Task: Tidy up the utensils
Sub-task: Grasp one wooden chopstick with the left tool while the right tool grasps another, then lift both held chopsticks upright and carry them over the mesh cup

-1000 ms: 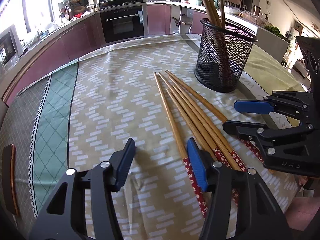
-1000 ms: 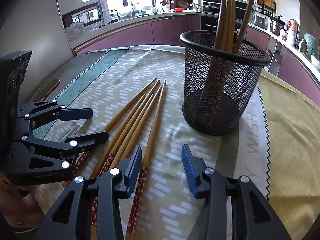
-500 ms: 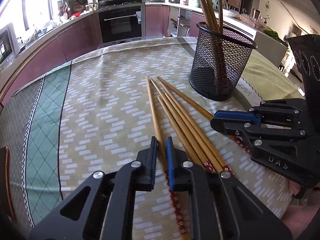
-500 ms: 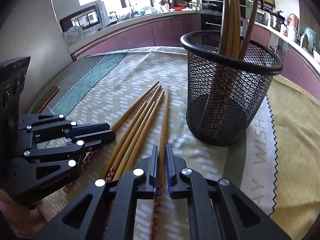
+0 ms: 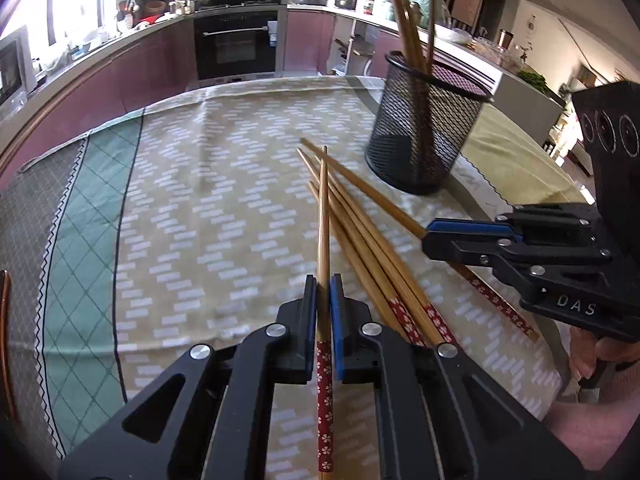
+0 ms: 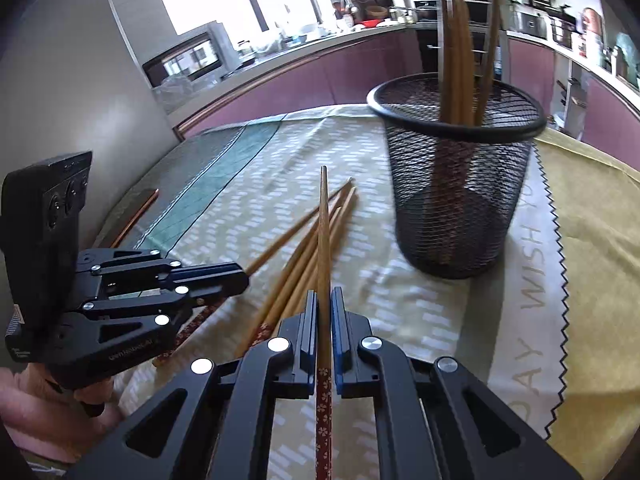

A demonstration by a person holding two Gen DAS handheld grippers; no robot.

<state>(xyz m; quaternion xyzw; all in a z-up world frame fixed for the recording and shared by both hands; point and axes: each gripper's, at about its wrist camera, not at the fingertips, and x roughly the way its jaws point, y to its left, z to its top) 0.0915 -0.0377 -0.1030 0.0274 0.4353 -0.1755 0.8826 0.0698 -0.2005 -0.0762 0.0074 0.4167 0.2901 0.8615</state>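
Going left to right in the left wrist view: teal-and-beige tablecloth [image 5: 192,216] filling the left and middle, nothing on that stretch but pattern. Dead centre at the bottom, left gripper [image 5: 324,312] pinched tight on one chopstick [image 5: 323,216], gripped just above the red flowered handle end, bare tip pointing up the frame and crossing over the loose pile. Right of that, remaining chopsticks [image 5: 372,248] fanned flat on the cloth, red ends toward the bottom. Upper right of centre, black mesh holder [image 5: 424,132] standing upright with a few sticks already in it, handle ends down by the look of it. Far right, right gripper [image 5: 434,236] seen side-on.

Right wrist view, same order: left gripper [image 6: 240,276] at the left edge, pile in the middle, then right gripper [image 6: 325,316] at bottom centre clamped on its own chopstick [image 6: 325,240], tip raised clear of the others. Mesh holder [image 6: 456,184] upper right, near but not touching.

Looks like the pick-up step, both sticks grabbed and just lifted. Next move probably: carry each over the rim, flip so the red end goes down, line up with the opening, then release. Worth watching for clipping the sticks already leaning inside, or the two grippers bumping over that narrow mouth.
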